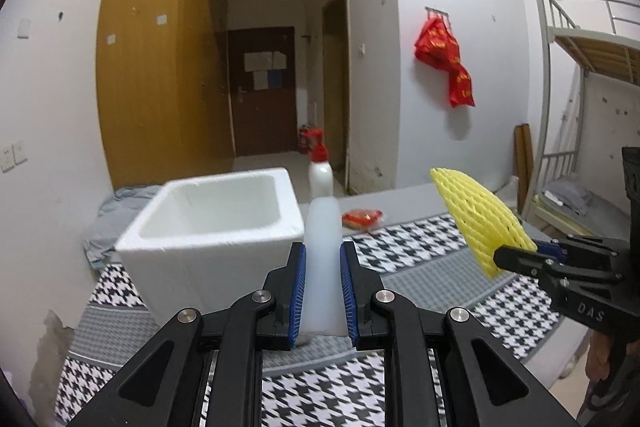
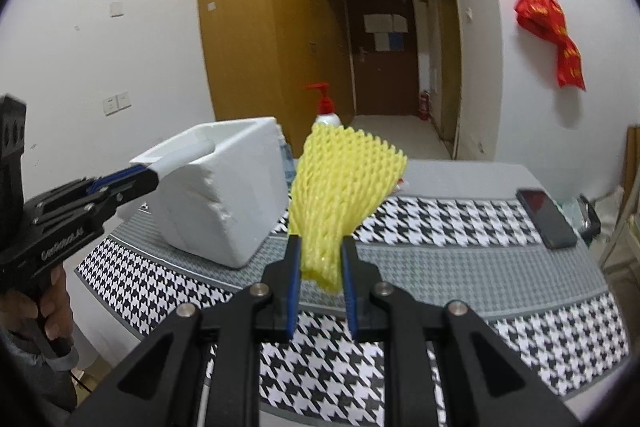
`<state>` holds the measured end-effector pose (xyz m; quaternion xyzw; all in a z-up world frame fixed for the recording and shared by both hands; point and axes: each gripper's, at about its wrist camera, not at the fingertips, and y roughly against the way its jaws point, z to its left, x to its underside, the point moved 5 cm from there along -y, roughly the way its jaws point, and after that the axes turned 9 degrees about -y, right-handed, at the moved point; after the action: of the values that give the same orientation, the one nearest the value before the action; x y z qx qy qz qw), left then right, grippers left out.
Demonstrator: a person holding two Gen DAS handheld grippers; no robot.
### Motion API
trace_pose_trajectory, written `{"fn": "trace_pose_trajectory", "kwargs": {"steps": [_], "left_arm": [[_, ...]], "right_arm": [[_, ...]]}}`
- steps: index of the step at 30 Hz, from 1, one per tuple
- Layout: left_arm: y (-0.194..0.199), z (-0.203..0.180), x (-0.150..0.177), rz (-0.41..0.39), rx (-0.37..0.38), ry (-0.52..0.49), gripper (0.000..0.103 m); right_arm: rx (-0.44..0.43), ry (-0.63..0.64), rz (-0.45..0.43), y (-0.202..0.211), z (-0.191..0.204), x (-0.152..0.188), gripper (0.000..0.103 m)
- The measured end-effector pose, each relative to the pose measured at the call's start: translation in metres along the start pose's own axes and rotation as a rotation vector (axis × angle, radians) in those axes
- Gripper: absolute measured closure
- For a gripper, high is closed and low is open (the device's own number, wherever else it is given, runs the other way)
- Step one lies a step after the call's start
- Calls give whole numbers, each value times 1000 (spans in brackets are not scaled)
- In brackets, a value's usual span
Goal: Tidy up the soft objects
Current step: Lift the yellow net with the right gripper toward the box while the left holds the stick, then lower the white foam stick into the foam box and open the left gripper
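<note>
My left gripper (image 1: 323, 259) is shut on a white foam sheet (image 1: 323, 267) and holds it upright above the checked table, just right of the white foam box (image 1: 208, 227). In the right wrist view the left gripper (image 2: 154, 173) holds that sheet (image 2: 180, 157) by the box (image 2: 224, 195). My right gripper (image 2: 320, 255) is shut on a yellow foam net sleeve (image 2: 340, 187), held above the table. In the left wrist view the right gripper (image 1: 504, 255) holds the net (image 1: 480, 215) at the right.
A white pump bottle with a red top (image 1: 320, 171) stands behind the box. A red packet (image 1: 362, 218) lies on the table beyond my left gripper. A dark phone (image 2: 546, 217) lies at the table's right. A bunk bed (image 1: 580, 75) stands right.
</note>
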<state>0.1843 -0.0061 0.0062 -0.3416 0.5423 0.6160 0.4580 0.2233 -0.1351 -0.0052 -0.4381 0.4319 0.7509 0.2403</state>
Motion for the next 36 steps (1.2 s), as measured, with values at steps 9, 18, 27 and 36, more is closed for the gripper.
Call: {"fn": "trace_pose_trajectory", "kwargs": {"steps": [9, 18, 27, 36], "left_arm": [[0, 18, -17, -22, -70, -5, 84], [-12, 44, -30, -20, -141, 2, 84], [-40, 72, -31, 30, -194, 20, 84], [-70, 92, -25, 90, -214, 47, 84]], "right_arm": [[-53, 81, -35, -4, 24, -22, 81], [-96, 116, -33, -18, 40, -28, 81], [-113, 121, -7, -37, 44, -26, 81], [-104, 103, 14, -49, 38, -25, 81]]}}
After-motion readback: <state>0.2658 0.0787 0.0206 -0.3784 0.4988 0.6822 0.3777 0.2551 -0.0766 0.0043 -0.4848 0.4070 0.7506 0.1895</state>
